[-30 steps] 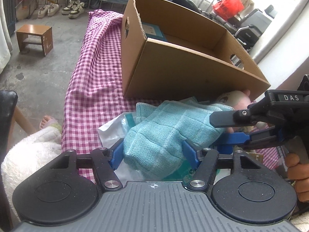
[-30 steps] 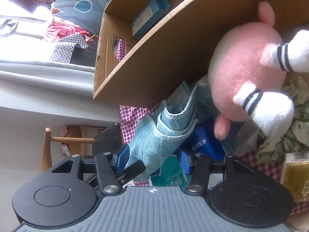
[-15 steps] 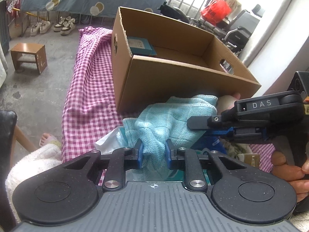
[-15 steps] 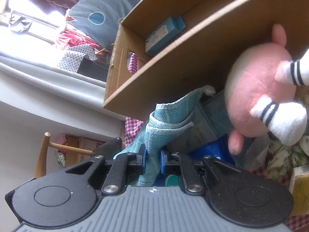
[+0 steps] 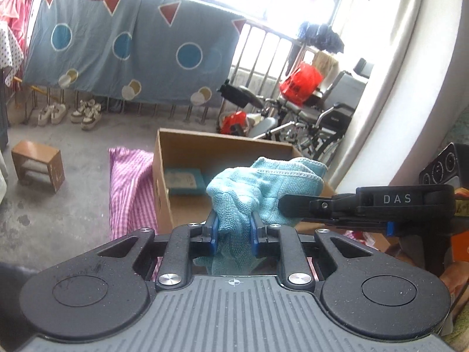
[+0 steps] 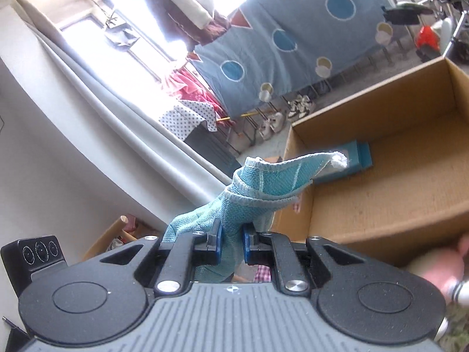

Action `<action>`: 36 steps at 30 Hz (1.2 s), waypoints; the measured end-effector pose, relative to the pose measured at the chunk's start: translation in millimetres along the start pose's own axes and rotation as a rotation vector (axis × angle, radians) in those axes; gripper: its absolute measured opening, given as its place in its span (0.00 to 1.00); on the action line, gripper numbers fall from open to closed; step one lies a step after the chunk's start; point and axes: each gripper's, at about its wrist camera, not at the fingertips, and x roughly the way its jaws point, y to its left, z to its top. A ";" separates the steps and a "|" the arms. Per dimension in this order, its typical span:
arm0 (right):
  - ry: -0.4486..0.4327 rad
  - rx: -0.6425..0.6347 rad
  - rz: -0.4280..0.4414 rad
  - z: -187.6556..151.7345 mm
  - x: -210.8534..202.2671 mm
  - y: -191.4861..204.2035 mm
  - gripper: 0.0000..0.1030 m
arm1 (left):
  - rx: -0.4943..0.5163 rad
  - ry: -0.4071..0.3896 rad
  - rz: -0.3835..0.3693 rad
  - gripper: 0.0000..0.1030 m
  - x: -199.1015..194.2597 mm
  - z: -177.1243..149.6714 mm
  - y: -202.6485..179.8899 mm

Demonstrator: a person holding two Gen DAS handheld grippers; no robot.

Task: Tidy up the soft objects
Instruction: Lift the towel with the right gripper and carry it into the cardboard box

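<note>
A light blue knitted cloth hangs bunched in the air in front of the open cardboard box. My left gripper is shut on one end of it, its blue pads pressing the fabric. My right gripper is shut on the other end of the cloth; in the left wrist view it reaches in from the right as a black arm marked DAS. A pink plush toy shows blurred at the lower right of the right wrist view, below the box's near wall.
A teal packet lies on the box floor. The box stands on a pink checked cloth. Beyond are a small wooden stool, shoes, a wheelchair and a hanging blue sheet.
Both grippers closed on the blue cloth and lifted it off the pile. It now hangs above the box's rim, and the plush toy has dropped to the frame's edge.
</note>
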 end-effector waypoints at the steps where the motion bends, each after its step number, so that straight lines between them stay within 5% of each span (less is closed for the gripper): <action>1: -0.010 -0.010 0.002 10.1 1.1 0.7 0.14 | 0.015 -0.013 0.000 0.19 4.1 8.5 -1.7; 6: 0.001 0.002 -0.024 59.6 25.1 -17.9 0.14 | 0.042 0.007 0.001 0.19 48.1 41.5 -1.1; 10: 0.088 0.079 -0.064 89.8 65.6 -62.3 0.14 | 0.057 0.102 0.021 0.19 102.3 53.8 7.1; 20: 0.297 0.285 -0.164 104.7 162.0 -169.3 0.14 | 0.141 0.340 0.150 0.19 211.7 50.5 31.1; 25: 0.396 0.394 -0.206 92.6 186.8 -195.4 0.16 | 0.153 0.396 0.203 0.32 221.8 47.2 35.7; 31: 0.495 0.479 -0.263 78.5 193.3 -207.1 0.23 | 0.121 0.337 0.187 0.57 199.2 55.7 35.9; 36: 0.514 0.456 -0.285 78.3 179.3 -192.4 0.56 | 0.086 0.268 0.166 0.75 161.1 61.3 34.2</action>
